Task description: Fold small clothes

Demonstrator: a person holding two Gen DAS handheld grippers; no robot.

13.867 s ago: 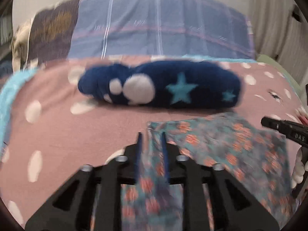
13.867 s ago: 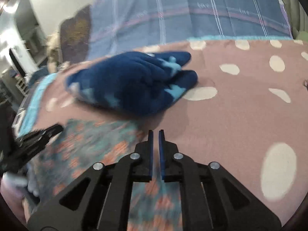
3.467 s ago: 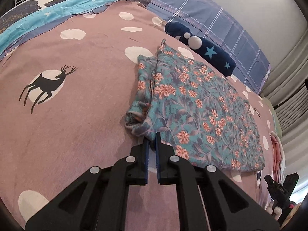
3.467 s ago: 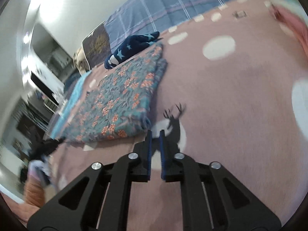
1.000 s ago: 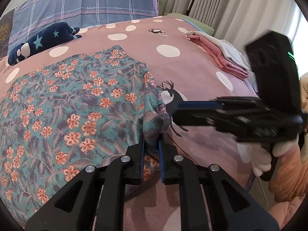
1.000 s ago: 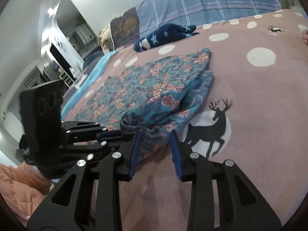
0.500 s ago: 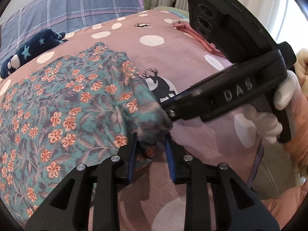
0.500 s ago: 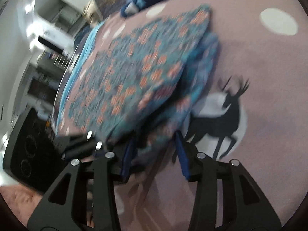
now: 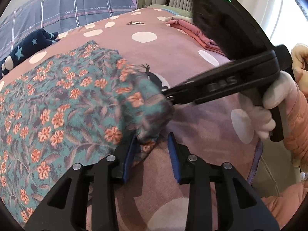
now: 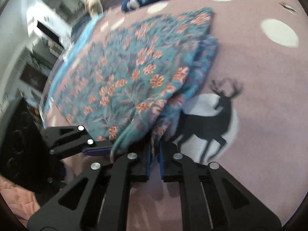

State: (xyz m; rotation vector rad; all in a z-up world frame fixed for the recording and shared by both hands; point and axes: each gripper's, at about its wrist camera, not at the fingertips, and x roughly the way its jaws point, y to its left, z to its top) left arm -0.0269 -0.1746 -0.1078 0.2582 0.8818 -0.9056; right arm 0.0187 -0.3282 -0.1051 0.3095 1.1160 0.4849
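A teal floral garment [image 9: 63, 100] lies folded on the pink dotted bedspread [image 9: 154, 53]; it also shows in the right wrist view [image 10: 134, 71]. My left gripper [image 9: 152, 150] is open, its blue pads apart around the garment's near corner. My right gripper [image 10: 155, 152] is shut on that same corner, the cloth pinched between its pads. In the left wrist view the right gripper [image 9: 169, 98] comes in from the right and meets the corner. In the right wrist view the left gripper [image 10: 96, 150] sits at the left, beside the corner.
A navy star-print fleece item [image 9: 25, 48] lies near the plaid pillow [image 9: 67, 13] at the head of the bed. Folded pink clothes [image 9: 192, 30] sit at the bed's right edge. A black deer print [image 10: 215, 111] marks the bedspread beside the corner.
My left gripper has opened wider off the garment corner. My right gripper has closed on that corner, and the corner has lifted slightly.
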